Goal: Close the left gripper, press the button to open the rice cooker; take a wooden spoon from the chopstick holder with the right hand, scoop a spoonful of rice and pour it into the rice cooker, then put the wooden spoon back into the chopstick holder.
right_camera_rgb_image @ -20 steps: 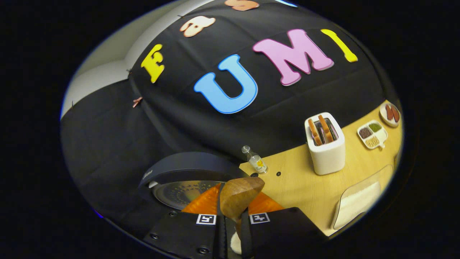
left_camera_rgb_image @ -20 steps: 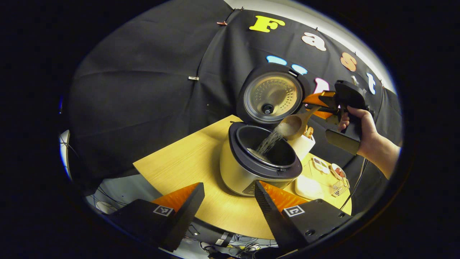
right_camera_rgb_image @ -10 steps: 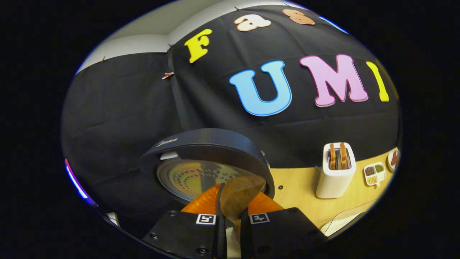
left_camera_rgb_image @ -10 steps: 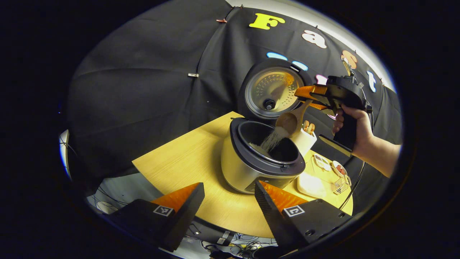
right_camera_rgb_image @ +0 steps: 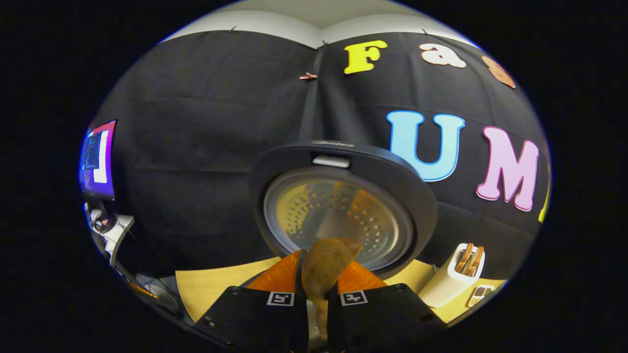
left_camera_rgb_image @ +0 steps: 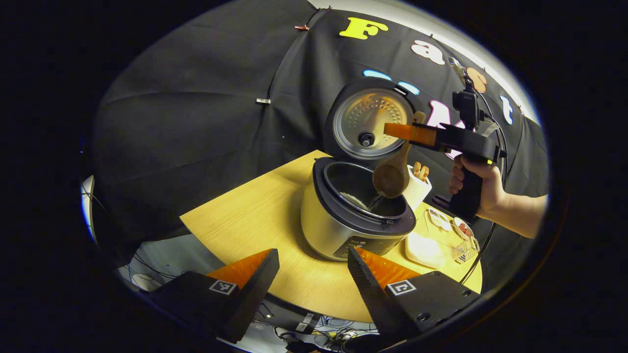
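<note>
Rice is nearly all out of the spoon (left_camera_rgb_image: 391, 177) in the left gripper view: the bowl hangs tipped mouth-down over the back right rim of the open cooker (left_camera_rgb_image: 355, 215), with a thin trickle falling into the pot, where a pale heap lies. The right claw (left_camera_rgb_image: 409, 133), held by a hand (left_camera_rgb_image: 473, 184), grips the spoon's handle high up, level with the raised lid (left_camera_rgb_image: 369, 118). The left claw (left_camera_rgb_image: 309, 274) is parked low in front of the cooker, its jaws wide apart and holding nothing. The holder (left_camera_rgb_image: 417, 186) stands just behind the spoon on the surface (left_camera_rgb_image: 255, 225), other handles sticking out of it.

In the right gripper view, the right claw (right_camera_rgb_image: 316, 294) is clamped on the handle, the wood rising between its two fingers against the lid (right_camera_rgb_image: 343, 215). The holder (right_camera_rgb_image: 454, 279) sits low to the right.

To finish well, I judge the spoon should hang over the pot until the trickle stops, perhaps with a slight shake, so no grains drop on the rim or surface. Then lift clear of the lid, turn the spoon upright, and lower it bowl-down into a free gap in the holder before letting go.
</note>
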{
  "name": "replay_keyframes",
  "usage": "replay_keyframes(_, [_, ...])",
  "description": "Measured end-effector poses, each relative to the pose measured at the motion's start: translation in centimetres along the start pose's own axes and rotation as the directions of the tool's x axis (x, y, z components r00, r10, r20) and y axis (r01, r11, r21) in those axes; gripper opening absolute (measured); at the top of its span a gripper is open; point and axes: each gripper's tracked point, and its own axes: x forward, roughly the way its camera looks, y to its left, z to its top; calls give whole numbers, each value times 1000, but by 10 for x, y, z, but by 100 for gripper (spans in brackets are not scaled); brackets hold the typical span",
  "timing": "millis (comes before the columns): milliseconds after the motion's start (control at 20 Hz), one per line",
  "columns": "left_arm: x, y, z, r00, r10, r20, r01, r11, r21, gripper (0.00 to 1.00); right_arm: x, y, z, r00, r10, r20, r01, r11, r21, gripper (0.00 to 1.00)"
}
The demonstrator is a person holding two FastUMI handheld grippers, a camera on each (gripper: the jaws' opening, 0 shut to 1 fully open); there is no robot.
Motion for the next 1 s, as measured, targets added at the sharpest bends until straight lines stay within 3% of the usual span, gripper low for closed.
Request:
replay_keyframes(200, [-2, -1, 1, 1000, 3, 6, -3, 1000, 9, 92, -4, 7, -7, 1000, 26, -18, -26, 999, -36, 19])
replay_keyframes(250, [-2, -1, 2, 1000, 4, 8, -4, 1000, 13, 96, -5, 6, -6, 1000, 23, -17, -24, 999, -34, 19])
replay_keyframes(300, [-2, -2, 4, 1000, 4, 11, -5, 1000, 17, 92, -8, 4, -3, 1000, 18, -14, -18, 1000, -20, 19])
replay_keyframes(500, [-2, -12, 14, 999, -9, 33, 8, 999, 38, 96, -27, -16, 21, 999, -35, 28, 33, 996, 88, 19])
replay_keyframes(800, [5, -47, 39, 995, -67, 77, 59, 993, 101, 92, -94, -96, 49, 977, -201, 74, 180, 959, 220, 19])
replay_keyframes(1000, [10, -75, 58, 988, -97, 119, 82, 989, 125, 96, -161, -178, 46, 930, -358, 80, 324, 904, 280, 19])
